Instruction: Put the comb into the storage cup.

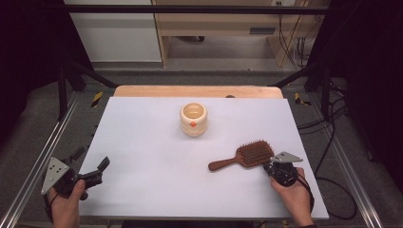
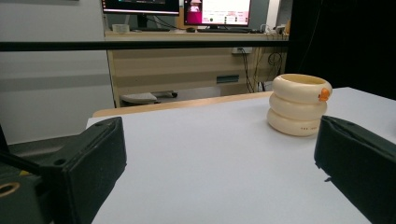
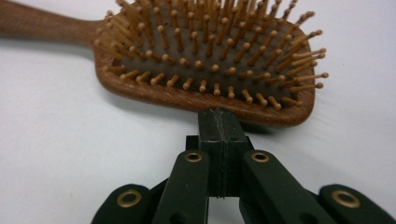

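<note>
My right gripper point(image 3: 219, 122) has its fingers pressed flat together with nothing between them, their tips at the near rim of the wooden paddle hairbrush point(image 3: 205, 60); whether they touch it I cannot tell. The brush lies bristles up on the white tabletop point(image 1: 157, 166) near the right front, handle pointing left. My left gripper point(image 1: 90, 176) sits at the left front edge, fingers point(image 2: 88, 163) spread wide and empty, aimed across the tabletop. Well apart from both, toward the far middle, stands a cream ringed pot point(image 1: 193, 118) with an orange spot on its side; what I see of its inside looks empty.
</note>
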`<move>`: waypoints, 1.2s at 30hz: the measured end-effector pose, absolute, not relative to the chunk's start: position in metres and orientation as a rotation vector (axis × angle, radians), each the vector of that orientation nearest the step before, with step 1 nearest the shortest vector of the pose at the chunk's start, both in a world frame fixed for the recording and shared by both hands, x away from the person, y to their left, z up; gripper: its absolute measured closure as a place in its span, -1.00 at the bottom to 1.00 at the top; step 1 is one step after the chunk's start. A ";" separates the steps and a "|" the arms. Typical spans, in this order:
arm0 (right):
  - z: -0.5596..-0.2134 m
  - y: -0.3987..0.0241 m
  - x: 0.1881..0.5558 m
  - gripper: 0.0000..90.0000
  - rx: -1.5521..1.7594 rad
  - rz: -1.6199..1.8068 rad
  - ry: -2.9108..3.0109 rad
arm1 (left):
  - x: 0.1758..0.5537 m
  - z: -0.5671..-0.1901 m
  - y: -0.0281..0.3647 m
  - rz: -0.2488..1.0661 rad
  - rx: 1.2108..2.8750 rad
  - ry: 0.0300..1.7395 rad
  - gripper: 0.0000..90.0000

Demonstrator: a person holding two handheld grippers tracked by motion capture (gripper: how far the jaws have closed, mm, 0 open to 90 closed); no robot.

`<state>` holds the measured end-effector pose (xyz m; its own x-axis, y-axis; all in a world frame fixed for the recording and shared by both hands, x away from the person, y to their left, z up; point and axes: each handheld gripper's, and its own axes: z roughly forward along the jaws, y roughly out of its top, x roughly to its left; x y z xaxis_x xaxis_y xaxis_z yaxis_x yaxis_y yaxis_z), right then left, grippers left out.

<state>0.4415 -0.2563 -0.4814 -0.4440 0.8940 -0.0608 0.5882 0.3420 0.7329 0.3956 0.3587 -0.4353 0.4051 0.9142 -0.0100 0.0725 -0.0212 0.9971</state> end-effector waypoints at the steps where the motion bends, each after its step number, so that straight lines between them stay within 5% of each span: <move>1: -0.481 -0.256 0.441 1.00 1.296 0.894 2.154 | 0.396 -0.435 0.359 0.863 1.437 0.944 -0.95; 36: -0.476 -0.253 0.500 1.00 1.281 0.859 2.174 | 0.397 -0.437 0.359 0.859 1.442 0.957 -0.94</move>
<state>0.5001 -0.2532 -0.4764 -0.4525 0.8881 -0.0811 0.5930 0.3676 0.7164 0.3972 0.3593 -0.4371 0.4007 0.9161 -0.0146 0.0844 -0.0211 0.9962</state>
